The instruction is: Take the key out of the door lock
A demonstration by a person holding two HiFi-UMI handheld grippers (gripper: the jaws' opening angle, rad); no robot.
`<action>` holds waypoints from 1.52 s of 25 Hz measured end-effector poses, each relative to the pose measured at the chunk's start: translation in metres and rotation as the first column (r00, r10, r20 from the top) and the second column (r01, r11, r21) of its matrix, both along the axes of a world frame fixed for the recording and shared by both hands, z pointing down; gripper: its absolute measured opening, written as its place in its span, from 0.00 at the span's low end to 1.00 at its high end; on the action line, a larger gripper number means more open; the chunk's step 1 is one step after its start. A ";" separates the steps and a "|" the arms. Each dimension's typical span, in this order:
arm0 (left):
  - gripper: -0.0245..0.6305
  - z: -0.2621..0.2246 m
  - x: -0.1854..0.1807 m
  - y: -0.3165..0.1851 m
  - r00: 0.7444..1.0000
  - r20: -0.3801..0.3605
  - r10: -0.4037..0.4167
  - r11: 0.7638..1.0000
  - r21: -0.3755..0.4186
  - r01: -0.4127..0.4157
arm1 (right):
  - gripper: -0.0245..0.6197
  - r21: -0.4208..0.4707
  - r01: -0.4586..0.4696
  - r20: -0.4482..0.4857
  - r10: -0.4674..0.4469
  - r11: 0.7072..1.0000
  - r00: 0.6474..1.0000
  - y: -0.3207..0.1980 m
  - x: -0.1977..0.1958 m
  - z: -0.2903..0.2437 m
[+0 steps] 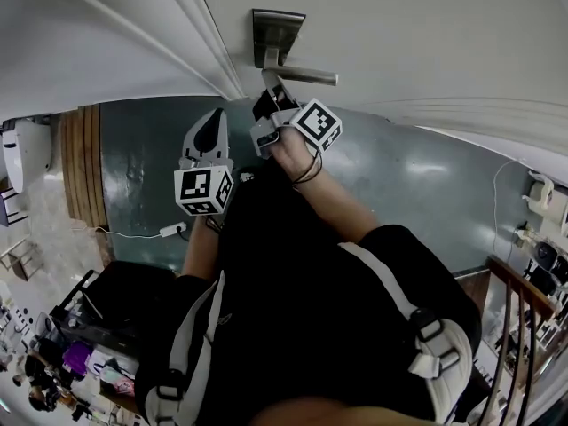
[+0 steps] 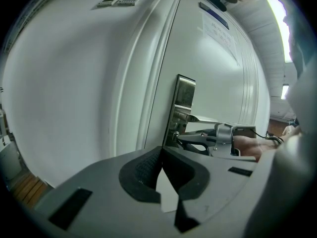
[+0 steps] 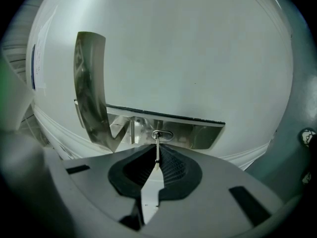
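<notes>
A steel lock plate [image 1: 277, 32] with a lever handle [image 1: 304, 75] sits on the white door [image 1: 399, 34]. In the right gripper view a thin metal key [image 3: 157, 145] sticks out of the keyhole [image 3: 162, 135] below the handle [image 3: 198, 133]. My right gripper [image 3: 157, 156] is shut on the key's outer end. In the head view the right gripper [image 1: 269, 87] points at the plate under the handle. My left gripper [image 1: 209, 140] hangs back to the left, away from the door. Its jaws are shut on nothing [image 2: 161, 150], and its view shows the right gripper [image 2: 184, 139] at the lock plate [image 2: 184, 95].
The door frame [image 1: 204, 51] runs to the left of the lock. Below is a green floor [image 1: 426, 185] with wooden boards [image 1: 82, 176] and a white cable [image 1: 133, 234] at left. A stair rail [image 1: 524, 309] stands at right, cluttered goods [image 1: 62, 362] at bottom left.
</notes>
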State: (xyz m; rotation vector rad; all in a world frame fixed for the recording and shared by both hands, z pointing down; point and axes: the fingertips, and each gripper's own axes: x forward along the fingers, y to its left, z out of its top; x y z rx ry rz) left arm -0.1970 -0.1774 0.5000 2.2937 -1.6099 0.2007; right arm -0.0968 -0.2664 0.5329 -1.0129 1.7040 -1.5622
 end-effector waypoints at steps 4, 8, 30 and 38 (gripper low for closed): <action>0.07 -0.001 -0.004 0.002 1.000 0.001 -0.004 1.000 0.003 0.004 | 0.08 -0.002 -0.008 0.000 0.008 1.000 1.000 0.001 0.000 0.001; 0.07 -0.004 -0.006 0.001 1.000 0.002 -0.007 1.000 0.011 0.007 | 0.08 -0.017 -0.016 0.009 0.017 1.000 1.000 0.002 0.001 0.000; 0.07 0.006 -0.015 0.004 1.000 -0.012 -0.019 1.000 -0.005 0.019 | 0.08 -0.006 0.000 0.020 0.000 1.000 1.000 0.012 0.001 0.007; 0.07 0.005 -0.019 0.013 1.000 -0.011 -0.024 1.000 -0.002 0.024 | 0.08 -0.007 0.010 0.020 -0.010 1.000 1.000 0.018 0.001 0.006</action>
